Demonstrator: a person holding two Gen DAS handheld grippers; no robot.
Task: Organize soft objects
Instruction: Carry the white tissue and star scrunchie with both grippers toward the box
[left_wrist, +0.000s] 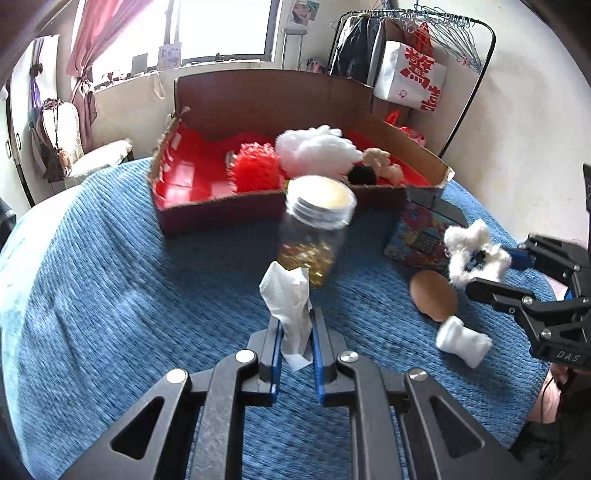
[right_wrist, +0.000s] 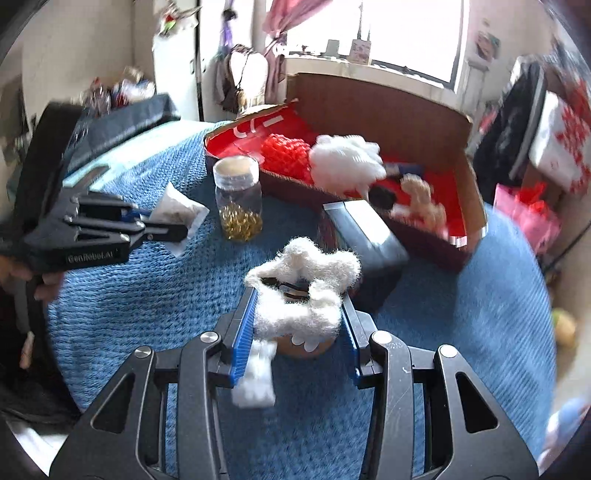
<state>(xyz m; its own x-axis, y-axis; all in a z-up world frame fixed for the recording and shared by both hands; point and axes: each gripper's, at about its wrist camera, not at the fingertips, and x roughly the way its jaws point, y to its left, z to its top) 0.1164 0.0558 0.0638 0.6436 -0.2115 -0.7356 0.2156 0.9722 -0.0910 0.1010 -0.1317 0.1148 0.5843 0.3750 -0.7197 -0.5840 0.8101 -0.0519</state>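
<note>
Left wrist view shows the left tongs (left_wrist: 294, 332) clamped on a crumpled white tissue (left_wrist: 286, 295), held up above the blue knitted bed cover (left_wrist: 110, 277) and short of the cardboard box (left_wrist: 258, 206). Right wrist view shows the right tongs (right_wrist: 299, 314) pressed in on a tuft of white cotton wool (right_wrist: 306, 291), also off the cover, with the box ahead and to the right. Both pieces look nearly weightless and limp; they should crush flat under any squeeze, so a bite through the bulk of the wad is safer than a pinch at a loose edge, which may tear or slip free. Cotton fibres may also cling to the pads on release. Motion blur softens the right view, so how deep the wool sits between the pads is uncertain. A glass jar (left_wrist: 314, 236) stands between tissue and box, best skirted.
</note>
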